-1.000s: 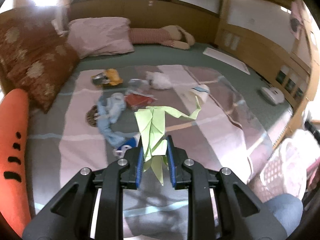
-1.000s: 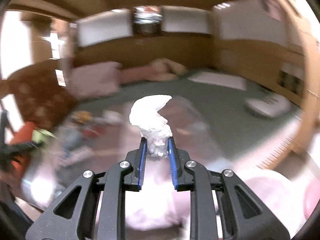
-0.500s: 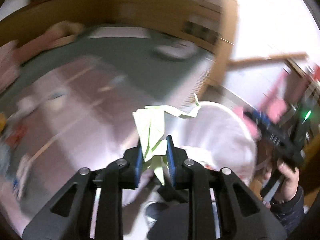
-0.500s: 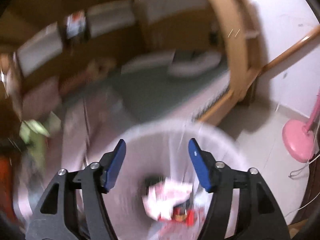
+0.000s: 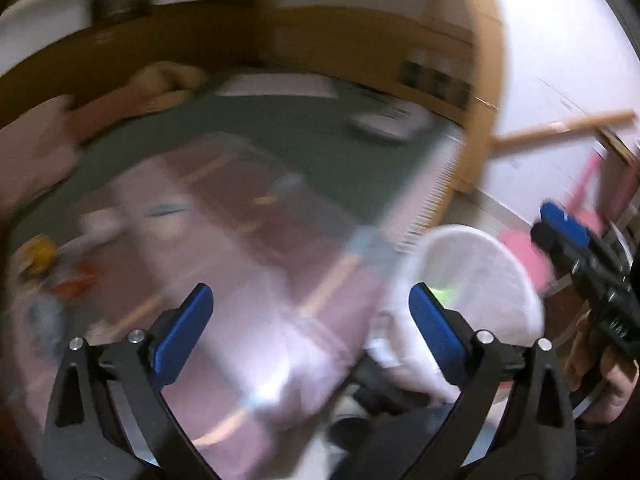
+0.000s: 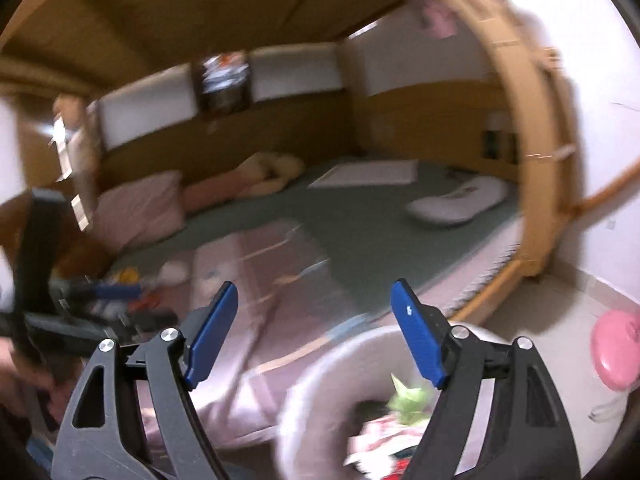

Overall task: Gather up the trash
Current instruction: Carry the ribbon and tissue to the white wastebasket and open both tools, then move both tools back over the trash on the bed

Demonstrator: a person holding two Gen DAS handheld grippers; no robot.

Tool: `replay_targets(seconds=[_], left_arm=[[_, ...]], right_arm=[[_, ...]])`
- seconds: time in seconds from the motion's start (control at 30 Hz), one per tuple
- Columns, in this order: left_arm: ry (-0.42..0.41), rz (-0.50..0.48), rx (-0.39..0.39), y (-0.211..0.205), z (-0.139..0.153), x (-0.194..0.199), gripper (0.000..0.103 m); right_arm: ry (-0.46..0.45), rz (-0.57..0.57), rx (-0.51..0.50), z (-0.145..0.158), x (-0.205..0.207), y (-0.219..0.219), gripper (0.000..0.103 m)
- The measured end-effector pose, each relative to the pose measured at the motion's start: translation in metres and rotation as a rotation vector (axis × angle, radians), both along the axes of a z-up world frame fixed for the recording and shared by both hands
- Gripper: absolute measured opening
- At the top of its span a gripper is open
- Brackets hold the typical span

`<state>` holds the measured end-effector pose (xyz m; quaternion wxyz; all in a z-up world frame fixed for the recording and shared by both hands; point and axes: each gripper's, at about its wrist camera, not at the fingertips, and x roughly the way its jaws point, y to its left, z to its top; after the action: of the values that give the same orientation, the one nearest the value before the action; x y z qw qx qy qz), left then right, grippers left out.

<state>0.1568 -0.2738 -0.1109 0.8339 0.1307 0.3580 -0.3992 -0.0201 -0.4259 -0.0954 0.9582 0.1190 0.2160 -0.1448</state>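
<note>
Beside the bed's foot edge, on the floor, stands a white basket (image 6: 304, 412); green crumpled paper (image 6: 408, 398) lies inside it on top of red-and-white wrappers (image 6: 380, 440). From the left wrist view the same green paper (image 5: 444, 295) shows as a small bright patch within the white basket (image 5: 500, 264).

Left gripper (image 5: 310, 320): jaws spread wide, having just been opening, nothing between the blue pads. It hangs over the pink-striped blanket (image 5: 256, 264) near the bed's foot edge, with the basket just to its right.

Right gripper (image 6: 314, 330): jaws also spread, having just been opening, nothing between them. Its right finger (image 6: 416, 336) overlaps the basket rim in the picture; whether it touches, cannot tell.

Remaining litter (image 5: 52, 272) sits in a loose cluster on the blanket toward the bed's left edge: something yellow, something orange-red, pale scraps, all too blurred to name. In the right wrist view the same litter (image 6: 132, 284) appears just behind the left gripper (image 6: 100, 300).

Farther up the bed: pink pillow (image 6: 140, 212), a stuffed toy (image 6: 264, 174), a flat white sheet (image 6: 368, 174) on the green cover, and a white device (image 6: 460, 200) near the bed's right edge. A pink round base (image 6: 616, 348) stands on the floor tiles.
</note>
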Motion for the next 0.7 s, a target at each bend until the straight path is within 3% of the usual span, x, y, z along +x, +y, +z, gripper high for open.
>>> replay_targets(seconds=[0.13,0.27,0.37,0.47,0.53,0.6,0.7], left_arm=[[-0.05,0.254,-0.027,0.098,0.004,0.037,0.099],[-0.066,0.435,-0.058,0.178,0.001,0.059,0.1],[-0.007,0.585,-0.123,0.225,-0.024,0.075,0.1],[0.081,0.699,-0.058,0.246,-0.053,0.094,0.1],[0.174,0.672,-0.079,0.251,-0.06,0.104,0.1],[0.163,0.68,-0.092,0.245,-0.058,0.098,0.1],[0.107,0.652,-0.092,0.238,-0.05,0.092,0.1]], right_arm=[[0.044,0.173,-0.022,-0.001,0.065,0.059,0.078],[0.073,0.328,-0.023,0.004,0.129,0.129,0.078],[0.074,0.414,-0.01,0.005,0.165,0.171,0.078],[0.059,0.413,-0.053,-0.012,0.176,0.196,0.078],[0.142,0.406,-0.066,-0.034,0.181,0.202,0.078],[0.178,0.424,0.001,-0.039,0.179,0.198,0.078],[0.143,0.402,-0.055,-0.033,0.175,0.196,0.078]])
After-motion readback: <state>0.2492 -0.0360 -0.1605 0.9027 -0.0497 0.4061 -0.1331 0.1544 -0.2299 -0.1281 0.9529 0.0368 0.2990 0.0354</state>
